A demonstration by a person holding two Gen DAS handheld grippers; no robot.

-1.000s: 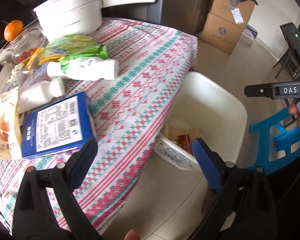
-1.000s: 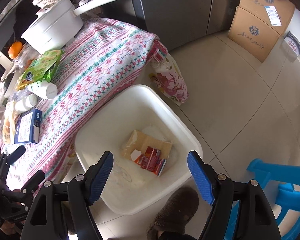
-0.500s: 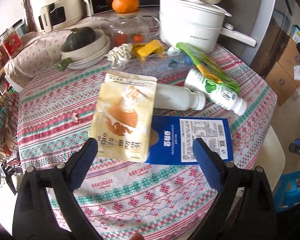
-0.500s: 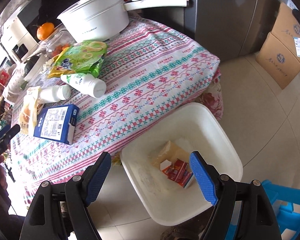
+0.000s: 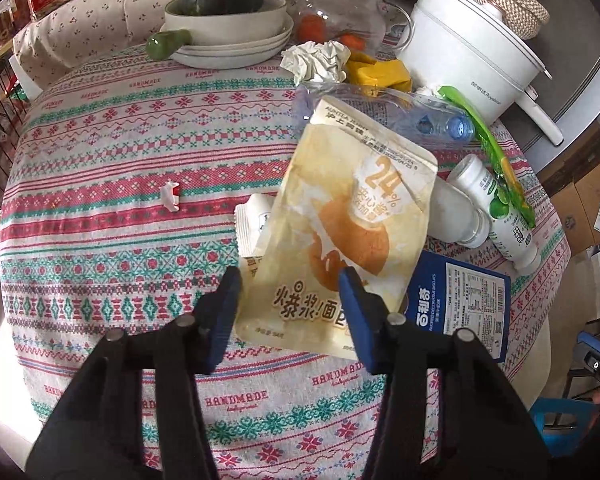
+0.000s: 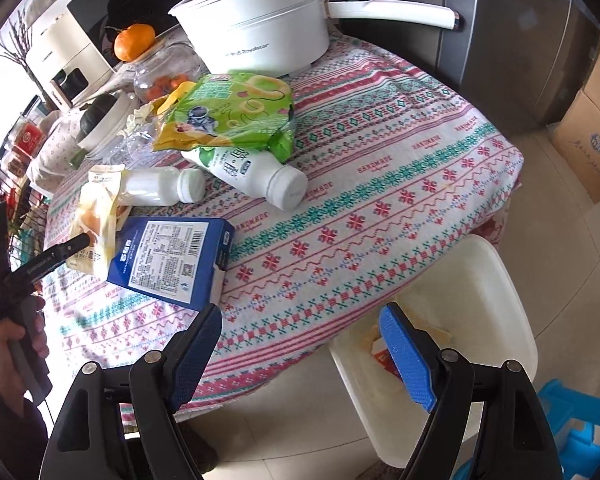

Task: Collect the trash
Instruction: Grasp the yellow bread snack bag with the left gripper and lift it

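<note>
My left gripper is open, its blue pads on either side of the near end of a cream bread wrapper lying on the table; the wrapper also shows in the right wrist view. Beside it lie a blue box, also in the right wrist view, two white bottles, a green snack bag and crumpled tissue. My right gripper is open and empty above the table's edge, next to the white trash bin, which holds some trash.
A white pot, a glass jar with an orange on it, a bowl with a squash and plates stand at the back. A small white scrap lies on the cloth. Cardboard boxes and a blue stool stand on the floor.
My left gripper has swung from the bin to the table, moved closer and narrowed around the bread wrapper. My right gripper has moved from above the bin toward the table's edge.
</note>
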